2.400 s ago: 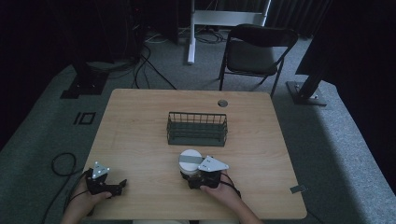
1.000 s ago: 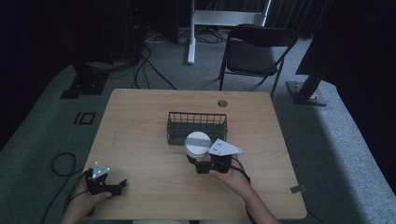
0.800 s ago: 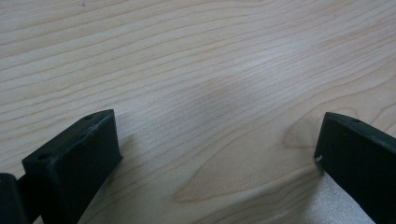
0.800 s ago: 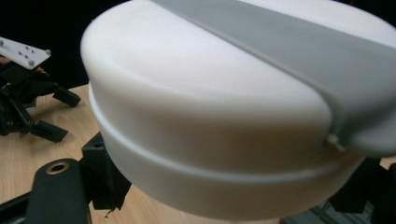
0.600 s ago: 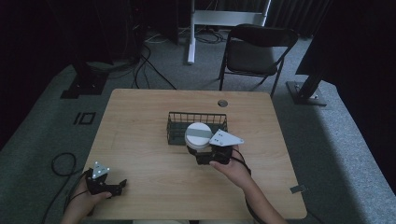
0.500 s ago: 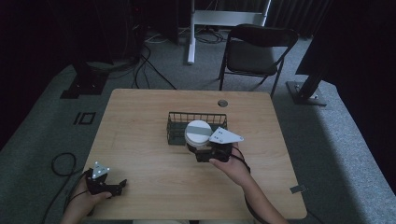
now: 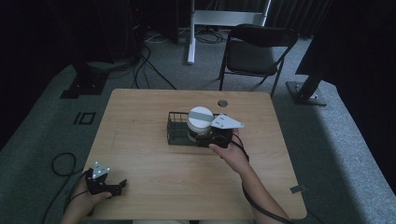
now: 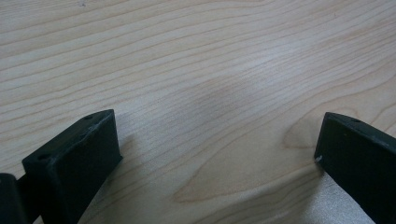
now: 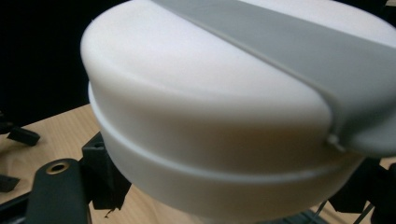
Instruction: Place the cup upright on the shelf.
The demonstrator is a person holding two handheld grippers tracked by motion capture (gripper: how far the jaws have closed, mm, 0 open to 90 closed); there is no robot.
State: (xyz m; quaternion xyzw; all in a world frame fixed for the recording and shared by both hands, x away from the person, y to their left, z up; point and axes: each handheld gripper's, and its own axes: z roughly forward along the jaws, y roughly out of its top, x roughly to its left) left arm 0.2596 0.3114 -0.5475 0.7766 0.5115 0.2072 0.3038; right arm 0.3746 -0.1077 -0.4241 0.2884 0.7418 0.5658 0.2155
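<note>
Your right hand-held gripper [image 7: 201,140] is pinching a white tub [image 7: 200,125] with a grey-striped lid, one jaw on each side of its lower body. In the right gripper view the tub [image 9: 233,121] sits so close to the camera that you mostly get its rounded side, the seam under the lid and the grey band across the top, with the black jaws poking out low on both sides. From the high view, you've got the tub held at the wire basket [image 7: 180,130], over its right half and sticking up above the rim. I can't tell whether its bottom is touching the basket floor or hanging just above it. The grey three-cornered plate on top of that gripper points off to the right, and your right hand [image 7: 231,151] is just behind it, with the forearm running down to the bottom edge.

Your left hand-held gripper [image 7: 111,187] is way off at the near left corner of the desk [image 7: 140,121], well apart from the basket, with its jaws spread wide and nothing between them. In the left gripper view it [image 8: 215,154] is right down by the bare wood grain.

Behind the desk there's a folding chair [image 7: 254,51] on the grey carpet.
</note>
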